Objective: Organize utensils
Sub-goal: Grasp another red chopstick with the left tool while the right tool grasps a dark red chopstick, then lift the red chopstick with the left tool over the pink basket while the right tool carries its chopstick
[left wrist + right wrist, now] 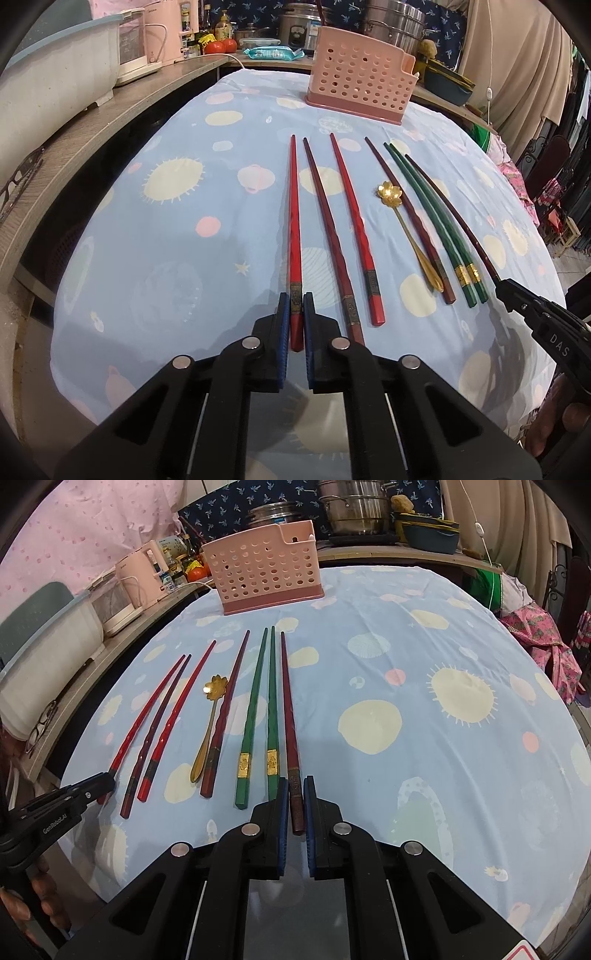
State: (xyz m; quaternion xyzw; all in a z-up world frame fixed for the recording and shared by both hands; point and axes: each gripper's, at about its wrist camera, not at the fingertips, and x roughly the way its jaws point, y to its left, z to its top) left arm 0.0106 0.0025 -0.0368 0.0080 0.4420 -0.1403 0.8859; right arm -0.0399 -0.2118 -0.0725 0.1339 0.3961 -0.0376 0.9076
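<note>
- Fingers of the left gripper (296, 314) sit on either side of the thick end of the bright red chopstick (294, 236), the leftmost piece in the row; the blue pads look closed against it, though it lies flat on the cloth, not lifted.
- Likewise, the right gripper (295, 797) has its fingers pressed around the butt of the dark red chopstick (290, 716) at the right end of the row, which also rests on the tablecloth (424, 794).
- Between those two, near the front edge of the tablecloth, lie the rest side by side, tips pointing away: a dark maroon chopstick (327, 236), a second red one (356, 236), a gold spoon (410, 232) with a flower-shaped bowl, another maroon chopstick (410, 225) just right of the spoon and close enough that touching cannot be ruled out, and a green pair (260, 709) lying close together.
- Farther back, toward the far edge, stands the pink perforated utensil holder (264, 572), well apart from the row. No utensil shows in it from these views.
- Judging by this, the sorting has barely begun: every piece seen is on the cloth, and all would need carrying to the holder, these two outer chopsticks likely first.
</note>
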